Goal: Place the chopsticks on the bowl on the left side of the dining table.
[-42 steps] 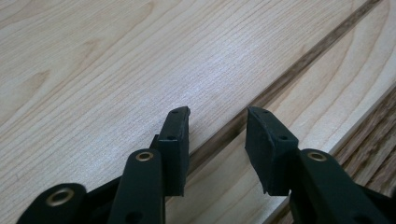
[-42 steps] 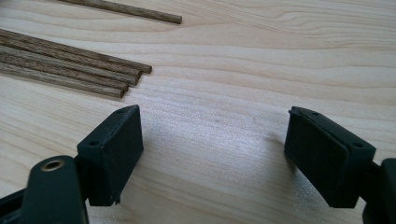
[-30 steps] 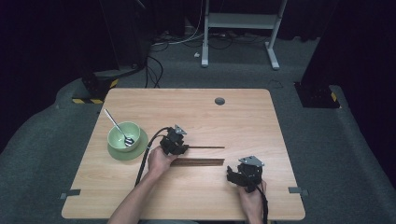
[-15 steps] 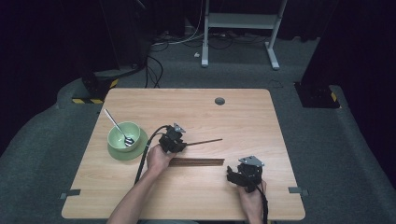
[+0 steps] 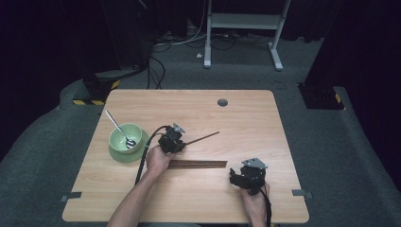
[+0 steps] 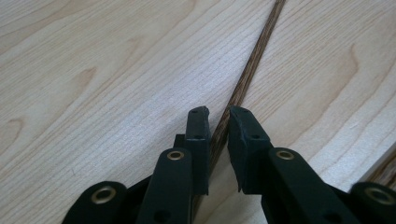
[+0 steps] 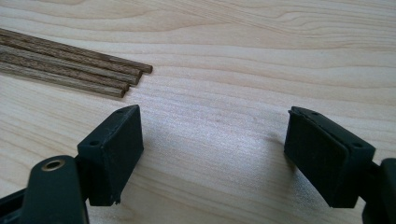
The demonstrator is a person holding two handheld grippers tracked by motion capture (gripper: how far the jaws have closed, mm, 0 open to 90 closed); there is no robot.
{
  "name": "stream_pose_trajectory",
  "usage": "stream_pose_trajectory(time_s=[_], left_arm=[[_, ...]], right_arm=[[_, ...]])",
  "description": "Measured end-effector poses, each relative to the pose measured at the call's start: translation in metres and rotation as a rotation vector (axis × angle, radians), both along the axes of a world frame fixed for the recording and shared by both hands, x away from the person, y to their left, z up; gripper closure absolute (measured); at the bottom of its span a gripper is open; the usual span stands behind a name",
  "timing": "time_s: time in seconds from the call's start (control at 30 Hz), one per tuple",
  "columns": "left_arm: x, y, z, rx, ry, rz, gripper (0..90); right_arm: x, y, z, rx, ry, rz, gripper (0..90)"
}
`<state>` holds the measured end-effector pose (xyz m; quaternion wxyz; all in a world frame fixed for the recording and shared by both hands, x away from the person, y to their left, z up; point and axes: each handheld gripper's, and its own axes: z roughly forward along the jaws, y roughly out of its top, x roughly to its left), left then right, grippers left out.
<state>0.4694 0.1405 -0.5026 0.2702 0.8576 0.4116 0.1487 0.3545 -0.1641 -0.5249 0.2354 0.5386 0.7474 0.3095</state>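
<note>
Since the earlier frames the single chopstick (image 5: 202, 138) has swung: it lay flat and level on the counter (image 5: 246, 118), and now its far end angles up toward the back edge while the near end sits at our left gripper (image 5: 176, 143). That gripper's fingers (image 6: 198, 133) have just been closing, and in the left gripper view the chopstick (image 6: 247, 74) runs straight between them with only a sliver of gap left on either side; we judge the pads to be at or nearly at contact, but we cannot tell that they press firmly yet. Our right gripper (image 5: 236, 178) rests near the front right of the counter, its fingers (image 7: 116, 154) spread wide with nothing between them, and the ends of the remaining chopsticks (image 7: 107, 77) lie just ahead of it in the right gripper view.

The main risk we see is a poor hold. The stick is thin, round and smooth, and we are taking it near one end, so the long free part could pivot or droop and slide out if we lift. If the fingers are not square on it, it could roll aside and skid across the counter. A swinging tip could also knock the bundle of chopsticks (image 5: 198, 164) just beside our left hand (image 5: 157, 161), or strike the green bowl (image 5: 124, 137) and the spoon (image 5: 118, 128) in it.
</note>
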Motion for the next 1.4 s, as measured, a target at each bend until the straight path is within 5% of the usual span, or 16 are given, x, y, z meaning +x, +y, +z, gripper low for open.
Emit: stream_pose_trajectory(time_s=[0.63, 1.4], left_arm=[[0.002, 0.016, -0.001, 0.016, -0.017, 0.023, 82.7], [0.003, 0.021, -0.002, -0.017, -0.016, 0.02, 83.5]], right_arm=[[0.0, 0.0, 0.0, 0.0, 0.0, 0.001, 18.8], [0.0, 0.0, 0.0, 0.0, 0.0, 0.0, 18.9]])
